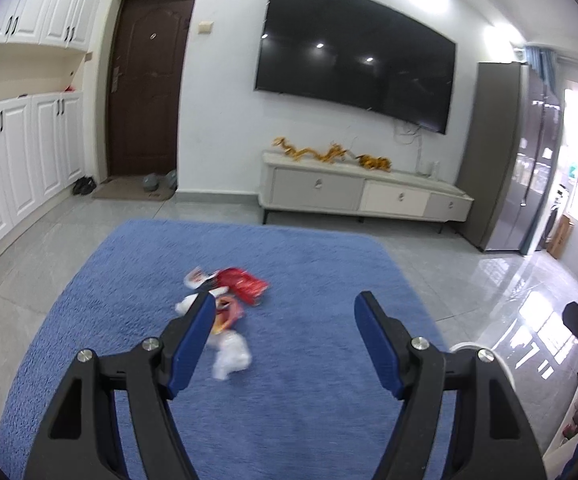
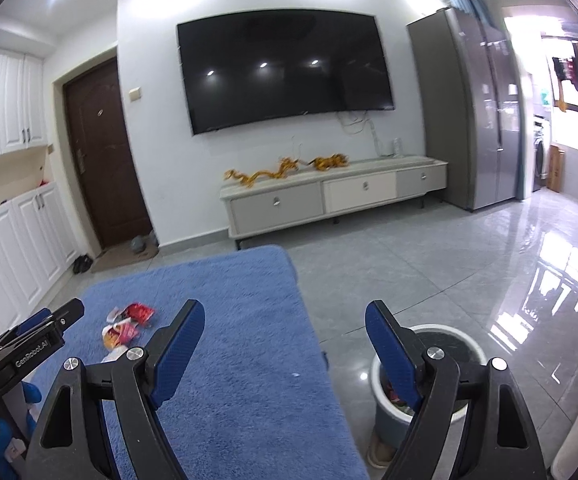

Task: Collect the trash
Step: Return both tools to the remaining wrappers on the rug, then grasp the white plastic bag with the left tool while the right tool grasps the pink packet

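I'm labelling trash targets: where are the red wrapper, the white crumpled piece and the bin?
red wrapper (image 1: 245,285), left wrist view, middle of the packet
white crumpled piece (image 1: 231,354), left wrist view, its centre
bin (image 2: 475,346), right wrist view, far rim

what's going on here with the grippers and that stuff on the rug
A person holds a gripper in each hand to collect trash. The left gripper is open, hanging over a small pile of wrappers on the blue rug. The right gripper is also open and empty, near the trash bin on the tile floor. Nothing is picked up yet.
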`<state>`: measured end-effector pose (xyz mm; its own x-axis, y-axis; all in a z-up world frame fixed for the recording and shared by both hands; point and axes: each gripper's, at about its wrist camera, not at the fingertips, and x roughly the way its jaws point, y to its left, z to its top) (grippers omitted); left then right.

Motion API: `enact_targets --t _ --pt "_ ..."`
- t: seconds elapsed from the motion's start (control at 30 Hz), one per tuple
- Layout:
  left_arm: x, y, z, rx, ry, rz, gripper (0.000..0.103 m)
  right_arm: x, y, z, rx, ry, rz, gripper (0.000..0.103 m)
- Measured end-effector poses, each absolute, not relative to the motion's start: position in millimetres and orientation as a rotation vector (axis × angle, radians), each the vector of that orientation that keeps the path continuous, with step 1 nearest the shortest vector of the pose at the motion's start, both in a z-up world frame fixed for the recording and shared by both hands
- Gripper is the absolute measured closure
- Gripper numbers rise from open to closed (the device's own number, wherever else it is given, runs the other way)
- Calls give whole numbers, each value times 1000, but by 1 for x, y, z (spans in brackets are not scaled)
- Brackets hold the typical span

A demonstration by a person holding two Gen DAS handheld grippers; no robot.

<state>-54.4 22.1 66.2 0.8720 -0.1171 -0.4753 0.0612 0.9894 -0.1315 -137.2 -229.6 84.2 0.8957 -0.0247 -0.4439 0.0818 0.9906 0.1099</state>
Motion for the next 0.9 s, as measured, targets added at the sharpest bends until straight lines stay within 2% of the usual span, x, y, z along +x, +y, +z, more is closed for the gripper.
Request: enact_targets --t 0.3,0.77,0.8,0.87,0.9 --pt "-23 74 2 -122 642 -46 33 -76 -196 62 113 570 145 22" --pt "36 70 -54 -150 818 -125 34 24 -138 18 136 743 429 22" --pt "37 69 -55 -151 825 -126 36 28 -135 15 139 753 441 22" --pt "41 73 -60 -179 848 -133 60 34 -128 10 145 774 462 23" --pt "43 75 -62 -192 857 -133 65 39 -123 6 144 787 477 23"
